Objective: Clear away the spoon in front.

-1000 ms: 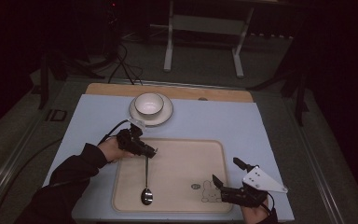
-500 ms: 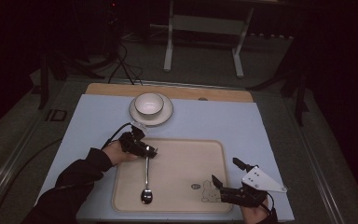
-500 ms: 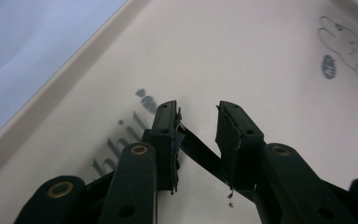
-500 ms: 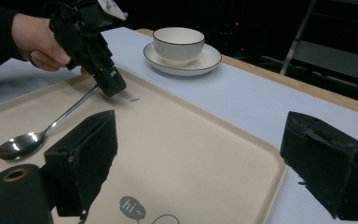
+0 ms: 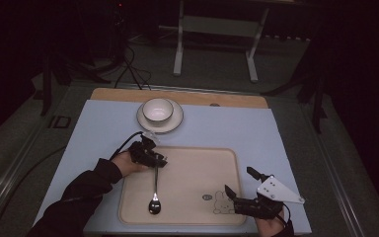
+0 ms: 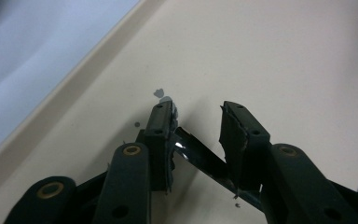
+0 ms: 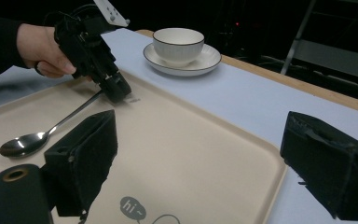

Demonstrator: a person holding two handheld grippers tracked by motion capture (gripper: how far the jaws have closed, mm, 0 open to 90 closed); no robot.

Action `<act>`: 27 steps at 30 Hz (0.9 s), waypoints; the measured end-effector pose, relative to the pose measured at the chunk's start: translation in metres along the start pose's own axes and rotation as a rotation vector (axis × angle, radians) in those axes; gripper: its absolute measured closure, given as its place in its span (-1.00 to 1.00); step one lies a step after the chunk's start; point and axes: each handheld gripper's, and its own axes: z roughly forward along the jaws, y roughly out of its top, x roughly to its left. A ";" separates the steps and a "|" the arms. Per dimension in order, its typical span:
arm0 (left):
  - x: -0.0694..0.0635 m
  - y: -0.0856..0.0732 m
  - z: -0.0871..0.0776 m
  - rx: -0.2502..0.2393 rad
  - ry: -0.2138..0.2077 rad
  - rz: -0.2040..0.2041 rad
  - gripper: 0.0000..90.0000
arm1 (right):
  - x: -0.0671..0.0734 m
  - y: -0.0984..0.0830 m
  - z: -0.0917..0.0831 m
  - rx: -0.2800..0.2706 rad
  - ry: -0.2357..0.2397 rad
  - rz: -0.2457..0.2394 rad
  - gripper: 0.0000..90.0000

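A metal spoon (image 5: 155,190) lies on the beige tray (image 5: 192,170), bowl end toward the near edge. My left gripper (image 5: 158,162) points down over the far end of the handle at the tray's left side. Its jaws have just been opening. In the left gripper view the dark spoon handle (image 6: 200,151) crosses the gap of the left gripper (image 6: 196,109), with the pads apart on either side. My right gripper (image 5: 238,180) stands open at the tray's near right corner with nothing between its fingers. The right gripper view shows the spoon (image 7: 23,142) flat on the tray (image 7: 182,140).
A white cup (image 5: 157,109) sits on a white saucer (image 5: 175,120) beyond the tray, on the light blue table cover (image 5: 256,133). A small printed rabbit figure (image 5: 222,202) marks the tray near my right gripper. Dark floor and a metal stand lie past the table's far edge.
The left hand has shifted a little at the spoon's handle. The spoon lies in nearly the same spot on the tray. The right gripper has not moved.
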 end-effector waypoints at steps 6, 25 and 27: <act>-0.004 0.002 0.004 0.007 0.062 0.016 0.31 | 0.000 0.000 0.000 0.000 0.002 -0.001 -0.76; -0.011 0.008 -0.004 -0.012 0.118 0.026 -0.07 | 0.000 0.000 0.000 0.004 0.002 0.002 -0.76; -0.011 0.009 -0.010 -0.037 0.059 0.011 -0.17 | 0.000 0.000 0.001 0.006 0.003 0.002 -0.76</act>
